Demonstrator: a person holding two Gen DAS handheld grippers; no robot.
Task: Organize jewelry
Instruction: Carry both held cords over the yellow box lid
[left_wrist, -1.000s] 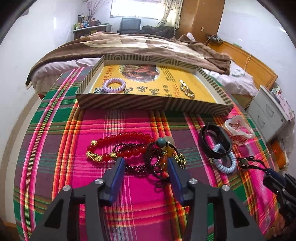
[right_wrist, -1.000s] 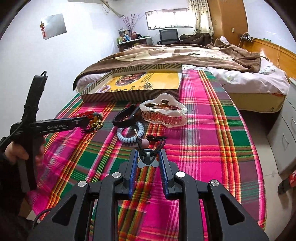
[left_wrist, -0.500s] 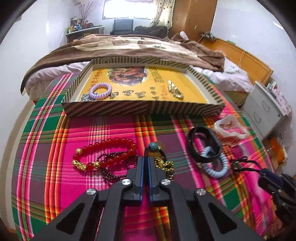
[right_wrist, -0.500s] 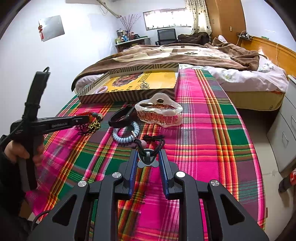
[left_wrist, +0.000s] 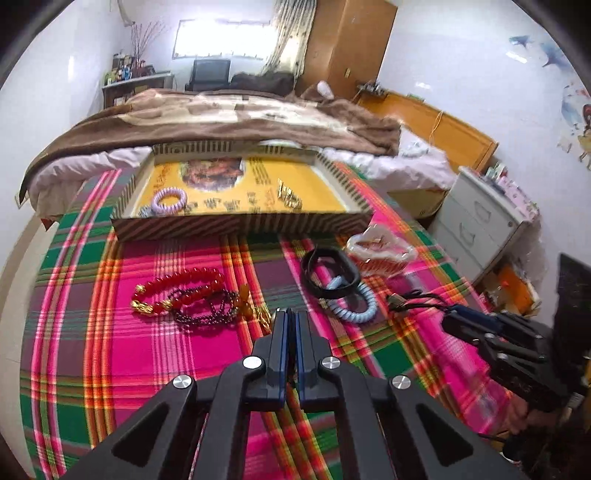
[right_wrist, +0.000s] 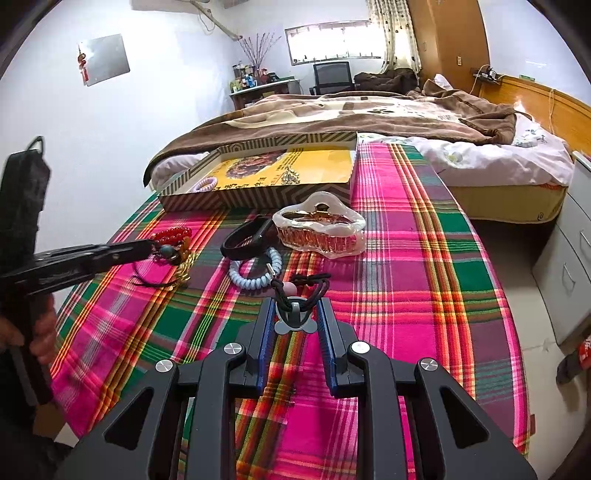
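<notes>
Two grippers show. The shallow yellow box (left_wrist: 236, 225) in the upper middle of the left wrist view holds two visible pieces: one lilac coil band (left_wrist: 169, 199) and one gold chain (left_wrist: 290, 195). Below it on the plaid cloth (left_wrist: 110, 332) lie one red bead bracelet (left_wrist: 177, 286), one dark bead strand (left_wrist: 207, 308), one black band (left_wrist: 328, 275), one pale-blue coil (left_wrist: 352, 306) and one clear hair claw (left_wrist: 380, 251). Since a second ago the left gripper (left_wrist: 291, 321) has pinched shut on the corded bead bracelet (right_wrist: 171, 254) and lifted it off the pile. The right gripper (right_wrist: 295, 314), held level at lower centre, clamps a grey charm on black cord (right_wrist: 295, 317).
</notes>
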